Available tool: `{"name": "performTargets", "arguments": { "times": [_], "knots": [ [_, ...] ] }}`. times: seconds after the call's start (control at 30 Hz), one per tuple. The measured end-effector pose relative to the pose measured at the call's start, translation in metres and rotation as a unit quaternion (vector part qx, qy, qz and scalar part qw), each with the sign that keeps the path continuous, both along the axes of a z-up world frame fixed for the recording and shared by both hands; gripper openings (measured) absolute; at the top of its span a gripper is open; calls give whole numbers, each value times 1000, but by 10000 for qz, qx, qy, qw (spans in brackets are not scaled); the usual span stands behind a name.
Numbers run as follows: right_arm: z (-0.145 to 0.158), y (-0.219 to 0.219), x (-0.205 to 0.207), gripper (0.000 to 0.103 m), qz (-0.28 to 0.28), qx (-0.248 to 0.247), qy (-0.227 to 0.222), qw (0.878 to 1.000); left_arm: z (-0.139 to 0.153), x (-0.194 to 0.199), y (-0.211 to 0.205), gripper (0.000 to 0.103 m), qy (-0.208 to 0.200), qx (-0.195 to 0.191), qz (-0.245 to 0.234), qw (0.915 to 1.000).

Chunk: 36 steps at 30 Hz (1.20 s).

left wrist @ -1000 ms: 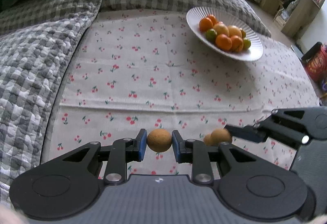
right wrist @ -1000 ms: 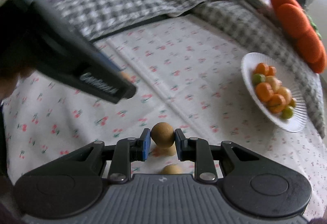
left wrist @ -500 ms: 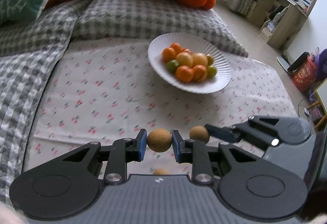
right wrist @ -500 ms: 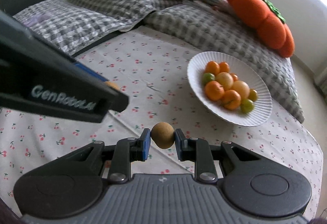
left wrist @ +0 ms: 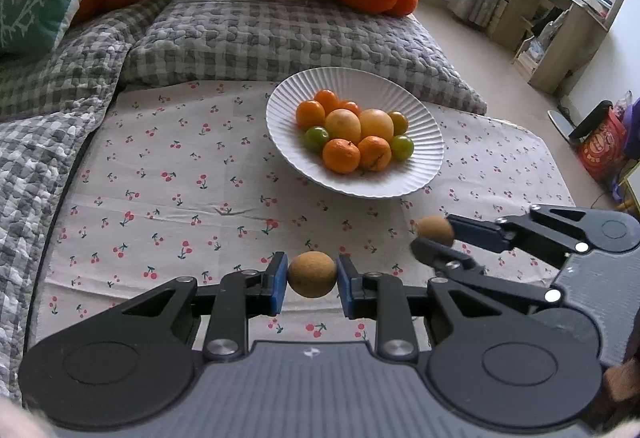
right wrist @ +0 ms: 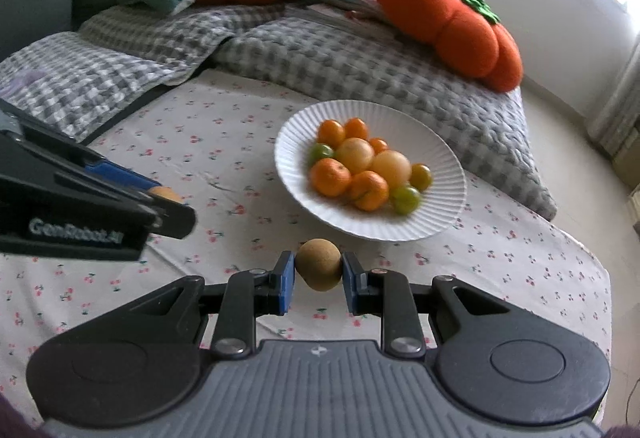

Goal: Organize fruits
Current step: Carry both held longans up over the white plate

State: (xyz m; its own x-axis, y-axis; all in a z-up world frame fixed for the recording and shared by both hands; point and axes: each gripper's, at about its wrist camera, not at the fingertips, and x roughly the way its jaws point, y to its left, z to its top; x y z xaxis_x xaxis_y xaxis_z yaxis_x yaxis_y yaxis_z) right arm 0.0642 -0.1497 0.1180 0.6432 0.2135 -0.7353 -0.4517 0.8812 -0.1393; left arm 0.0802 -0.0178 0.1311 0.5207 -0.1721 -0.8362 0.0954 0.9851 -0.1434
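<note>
Left gripper (left wrist: 312, 280) fingers clamp a brown fruit (left wrist: 312, 274); right gripper (right wrist: 318, 276) fingers clamp another brown fruit (right wrist: 319, 264). Plate (right wrist: 440, 214) ahead of both fingertips, likely the drop-off.

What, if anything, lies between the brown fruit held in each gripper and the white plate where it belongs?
Nothing visible. Only bare cherry-print cloth lies between the left gripper with its brown fruit and the plate, likewise for the right gripper and its fruit. The plate's near side has free room.
</note>
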Motion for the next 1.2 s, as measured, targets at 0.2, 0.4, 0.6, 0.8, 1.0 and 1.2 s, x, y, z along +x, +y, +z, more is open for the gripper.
{"name": "performTargets", "arguments": {
  "times": [0.2, 0.4, 0.6, 0.8, 1.0, 1.2],
  "knots": [
    [2, -10, 13, 23, -174, 86, -5, 9998, -3, 14, -1, 17, -40, 66, 49, 10000],
    [1, -16, 27, 23, -305, 125, -35, 9994, -4, 30, -3, 17, -123, 129, 47, 9998],
    [1, -23, 40, 23, -426, 95, -84, 9990, -4, 50, -13, 17, -249, 150, 42, 9996],
    [8, -38, 57, 23, -652, 198, -182, 9975, -4, 71, -21, 17, -443, 232, 8, 9987],
    [10, -45, 78, 23, -732, 350, -276, 9963, -5, 93, -26, 17, -649, 330, -52, 9973],
    [-1, -54, 107, 23, -844, 725, -260, 9935, -12, 120, -25, 17, -870, 143, -90, 9961]
  ]
}}
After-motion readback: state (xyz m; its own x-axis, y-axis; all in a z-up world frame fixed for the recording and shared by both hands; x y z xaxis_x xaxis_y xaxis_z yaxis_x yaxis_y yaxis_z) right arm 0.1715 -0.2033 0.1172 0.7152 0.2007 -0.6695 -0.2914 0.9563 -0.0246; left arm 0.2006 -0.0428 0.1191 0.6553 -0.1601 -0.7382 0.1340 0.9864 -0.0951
